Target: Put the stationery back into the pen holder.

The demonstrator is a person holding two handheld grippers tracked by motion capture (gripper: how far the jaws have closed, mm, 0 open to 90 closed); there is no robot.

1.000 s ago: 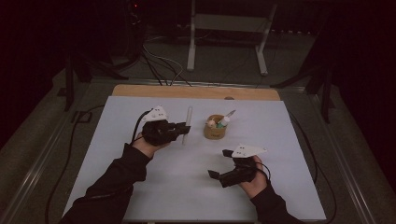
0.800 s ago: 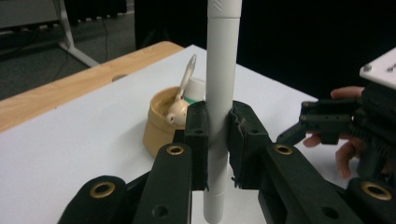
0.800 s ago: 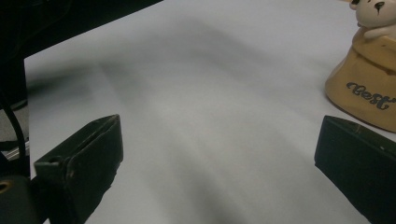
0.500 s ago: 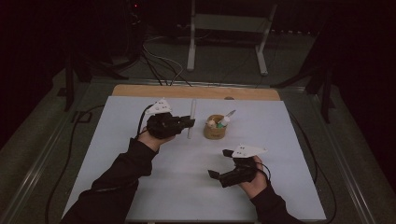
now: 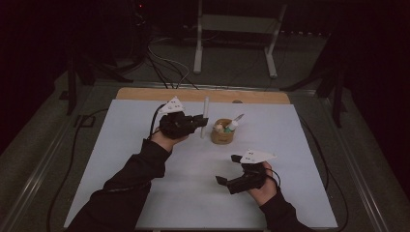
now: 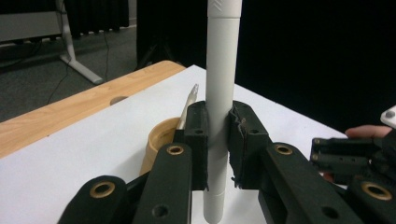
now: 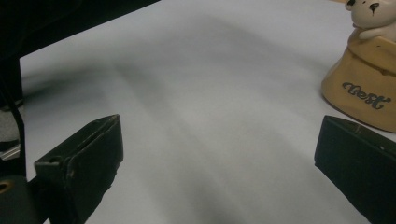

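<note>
My left gripper [image 5: 202, 123] is shut on a white pen [image 5: 205, 115], which stands upright just left of a tan pen holder [image 5: 222, 137]. In the left gripper view the pads clamp the white pen [image 6: 219, 84] at mid-length, my left gripper [image 6: 218, 135] sits in front of the tan pen holder [image 6: 159, 140], and a silvery pen [image 6: 189, 103] leans out of that holder. My right gripper [image 5: 227, 170] rests open near the front of the table. Between its wide jaws [image 7: 215, 154] there is only bare mat, with the pen holder [image 7: 362, 91] and its white bear figure [image 7: 369, 16] off to the right.
A white mat [image 5: 121, 159] covers most of the table, with a wooden strip [image 5: 145, 94] along the far edge. Cables trail from both grippers. A metal stand [image 5: 232, 29] and loose cables lie on the dark floor beyond. The other gripper [image 6: 348, 154] appears at the right of the left gripper view.
My left gripper has carried the white pen to the right and a little farther away, closer to the pen holder. The right gripper has stayed where it was.
</note>
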